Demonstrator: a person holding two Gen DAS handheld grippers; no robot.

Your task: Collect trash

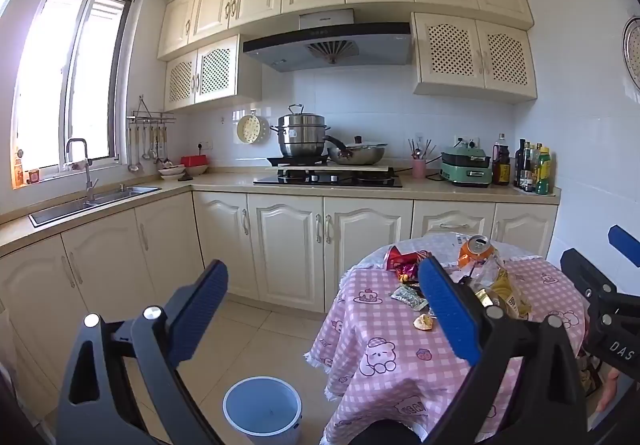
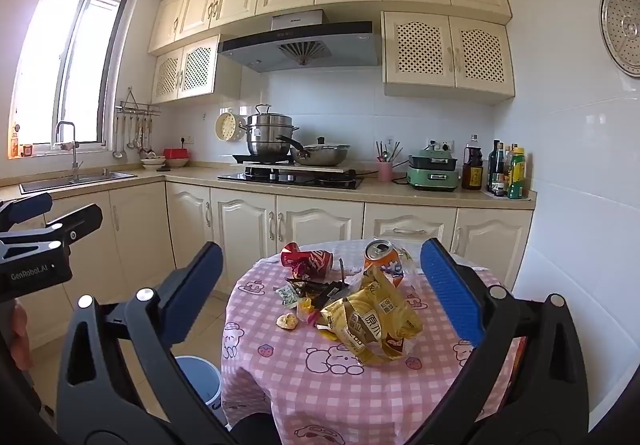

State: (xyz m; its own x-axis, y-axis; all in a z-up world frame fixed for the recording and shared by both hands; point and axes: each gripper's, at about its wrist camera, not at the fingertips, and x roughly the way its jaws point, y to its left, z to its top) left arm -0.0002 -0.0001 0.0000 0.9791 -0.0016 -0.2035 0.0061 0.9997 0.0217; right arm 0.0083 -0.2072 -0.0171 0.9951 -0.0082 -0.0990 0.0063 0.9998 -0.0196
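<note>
Right wrist view: can (image 2: 383, 254) tilted, mouth facing near-left; gold bag (image 2: 372, 319) stretched near-right. Right gripper (image 2: 322, 285) and left gripper (image 1: 322, 299) gaped wide, empty.

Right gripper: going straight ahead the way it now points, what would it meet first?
Probably the trash pile on the pink checked table: the crumpled gold snack bag lies nearest between the open right gripper fingers, the orange can behind it. Depth is uncertain; it might pass above.

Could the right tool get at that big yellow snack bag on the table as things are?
Probably yes: the right tool is open, and the yellow snack bag lies on top of the pile, nothing covering it.
</note>
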